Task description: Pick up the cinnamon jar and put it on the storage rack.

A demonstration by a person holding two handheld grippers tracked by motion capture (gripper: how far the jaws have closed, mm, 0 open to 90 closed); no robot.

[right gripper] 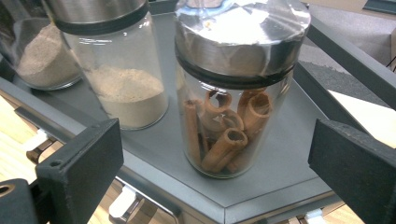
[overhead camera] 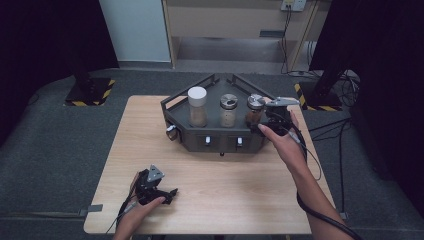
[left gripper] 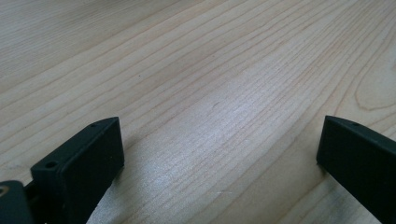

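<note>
While the left tool [overhead camera: 159, 189] rests low on the near part of the counter [overhead camera: 220, 200], its jaws stand wide apart with nothing but bare wood grain between them in the left gripper view; it has no share in the work for now. Farther in, the right tool [overhead camera: 270, 118] is held up at the right front corner of the dark grey rack [overhead camera: 175, 104], and its jaws too are spread and empty; in the right gripper view they frame the cinnamon jar [right gripper: 236, 88] from either side without touching the glass. That jar, holding rolled sticks under a steel lid, stands upright on the rack's tray as the rightmost of three; just beside it sits the middle jar [right gripper: 119, 70] of pale powder, and beyond that the white-capped jar [overhead camera: 197, 106] at the left end. As I judge it, the job is to take the cinnamon jar, and it has scarcely begun: the approach is made and the jaws are lined up; the closing, the lift clear of the rack's rail and the setting down are all left to do; no jar has yet been lifted out of the tray.
</note>
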